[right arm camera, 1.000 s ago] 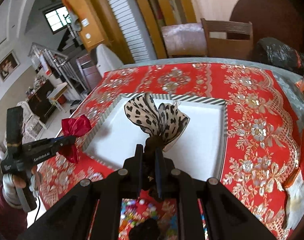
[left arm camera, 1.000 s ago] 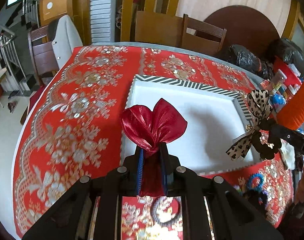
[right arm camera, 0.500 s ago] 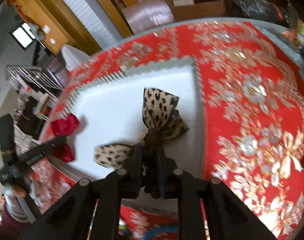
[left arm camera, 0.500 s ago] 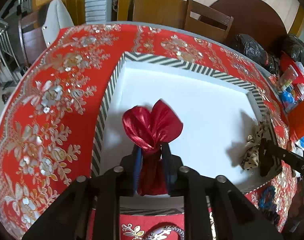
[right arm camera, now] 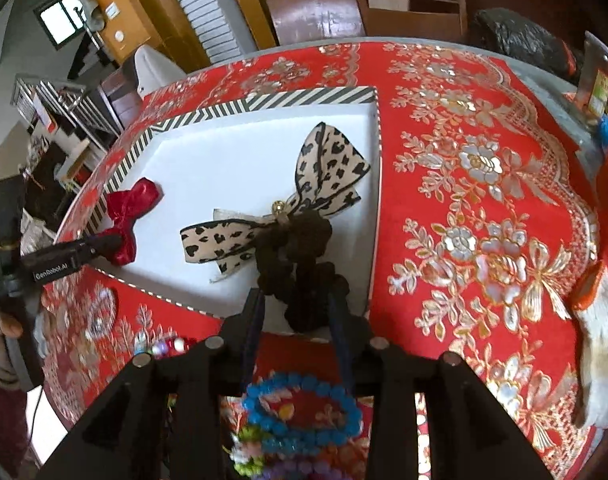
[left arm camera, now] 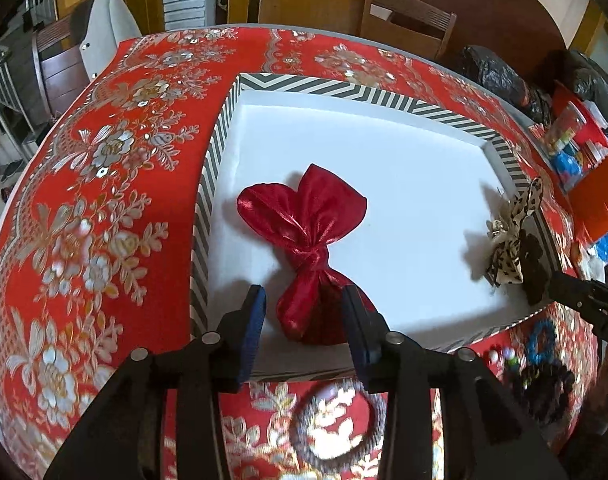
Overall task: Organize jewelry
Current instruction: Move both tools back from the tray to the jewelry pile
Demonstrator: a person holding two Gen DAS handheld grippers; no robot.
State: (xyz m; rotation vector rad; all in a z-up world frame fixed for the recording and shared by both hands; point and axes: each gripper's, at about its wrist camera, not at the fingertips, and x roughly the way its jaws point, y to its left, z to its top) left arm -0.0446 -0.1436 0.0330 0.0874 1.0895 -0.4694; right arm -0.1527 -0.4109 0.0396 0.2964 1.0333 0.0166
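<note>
Both bows now lie on the white floor of the tray (left arm camera: 384, 96), let go since half a second ago. To do this step well, each gripper should pull straight back without dragging fabric. Red bow (left arm camera: 308, 256) rests at 12 o'clock from the left gripper (left arm camera: 304, 316), jaws apart around its tail. Leopard bow (right arm camera: 288, 208) lies likewise before the released right gripper (right arm camera: 296, 320).

Shiny red satin bow (left arm camera: 308, 240): lower tail hidden behind blue-padded left gripper (left arm camera: 304, 320) finger. Leopard-print ribbon bow on black scrunchie (right arm camera: 292, 216): scrunchie base hidden between right gripper (right arm camera: 298, 320) fingers. Blue pom-pom bracelet (right arm camera: 300, 412), below the leopard-print bow: partly hidden. Brown beaded ring (left arm camera: 336, 424): blurred.
</note>
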